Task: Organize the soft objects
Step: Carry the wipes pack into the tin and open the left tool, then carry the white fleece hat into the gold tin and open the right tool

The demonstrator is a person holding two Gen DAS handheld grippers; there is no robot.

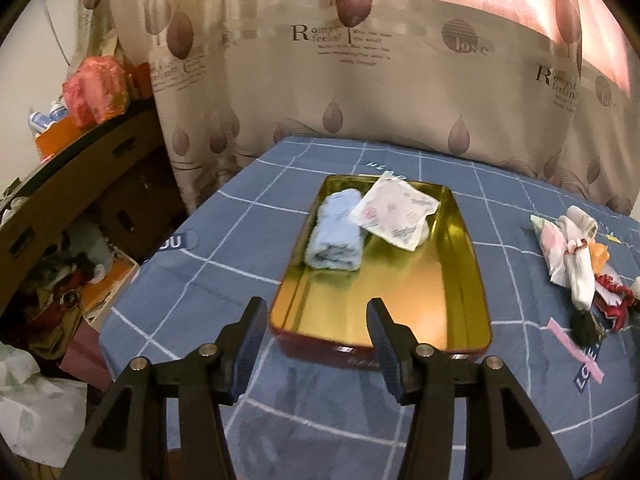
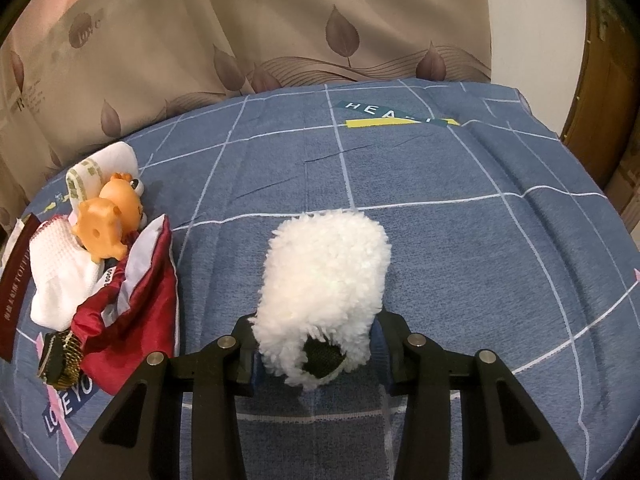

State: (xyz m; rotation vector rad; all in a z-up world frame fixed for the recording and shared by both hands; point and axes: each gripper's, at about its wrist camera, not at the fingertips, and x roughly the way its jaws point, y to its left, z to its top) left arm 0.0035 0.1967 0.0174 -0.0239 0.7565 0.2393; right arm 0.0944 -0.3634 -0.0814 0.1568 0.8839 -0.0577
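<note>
Left wrist view: the left tool (image 1: 316,308) hangs released and empty, its jaws apart, over the near end of a gold tin tray (image 1: 466,280) on a blue checked cloth (image 1: 224,240). In the tray's far end lie a rolled blue towel (image 1: 335,236) and a white printed packet (image 1: 394,212), touching. Right wrist view: the right tool (image 2: 314,328) grasps a fluffy white soft object (image 2: 326,276) above the cloth, with a pile of soft things (image 2: 100,264) to its left.

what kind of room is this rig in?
Probably a home bedroom or spare room: a printed curtain close behind the checked blue cloth, cardboard boxes of clutter at the side, and a wooden door.
</note>
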